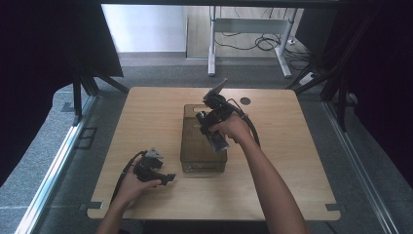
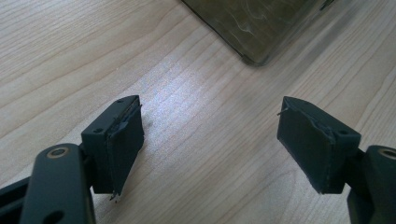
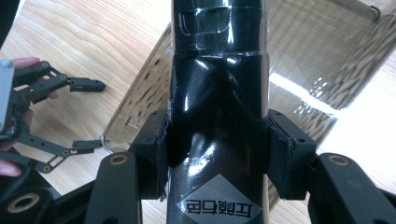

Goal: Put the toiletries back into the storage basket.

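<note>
Wooden table (image 1: 146, 117): right gripper (image 1: 214, 130) clamps a black pouch (image 3: 217, 121) above the smoky bin (image 1: 192, 146); left gripper (image 1: 163, 178) rests gaping, empty.

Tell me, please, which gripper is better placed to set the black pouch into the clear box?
The right gripper: its jaws grip the black pouch above the clear box. The left gripper rests open beside it.

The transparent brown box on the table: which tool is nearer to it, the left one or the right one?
Right. The right tool is over the transparent brown box, gripping a black packet. The left tool rests on the table beside the box, open and apart.
</note>
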A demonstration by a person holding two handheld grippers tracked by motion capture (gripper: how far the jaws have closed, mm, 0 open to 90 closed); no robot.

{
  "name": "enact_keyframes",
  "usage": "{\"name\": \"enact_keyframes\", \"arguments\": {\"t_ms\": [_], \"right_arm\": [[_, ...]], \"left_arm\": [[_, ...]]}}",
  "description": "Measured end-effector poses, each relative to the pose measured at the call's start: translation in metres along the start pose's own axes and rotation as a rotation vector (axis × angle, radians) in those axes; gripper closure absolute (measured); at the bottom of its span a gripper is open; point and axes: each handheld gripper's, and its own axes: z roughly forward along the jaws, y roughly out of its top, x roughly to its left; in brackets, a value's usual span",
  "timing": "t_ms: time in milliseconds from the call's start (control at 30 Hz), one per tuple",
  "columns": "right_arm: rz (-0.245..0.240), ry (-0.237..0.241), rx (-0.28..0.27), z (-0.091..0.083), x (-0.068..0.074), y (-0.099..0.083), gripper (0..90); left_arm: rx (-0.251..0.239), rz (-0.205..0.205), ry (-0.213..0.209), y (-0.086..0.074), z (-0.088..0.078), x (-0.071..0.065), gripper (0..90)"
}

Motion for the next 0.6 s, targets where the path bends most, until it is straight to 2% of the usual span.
{"name": "enact_keyframes", "arguments": {"t_ms": [233,600], "right_arm": [[0.017,0.019,-0.005,0.009,0.004,0.006,46.5],[0.054,0.015,-0.004,0.025,0.005,0.011,46.5]], "left_arm": [[0.001,0.003,0.0,0.0,0.0,0.0,23.1],[0.001,0.004,-0.001,0.0,0.0,0.0,23.1]]}}
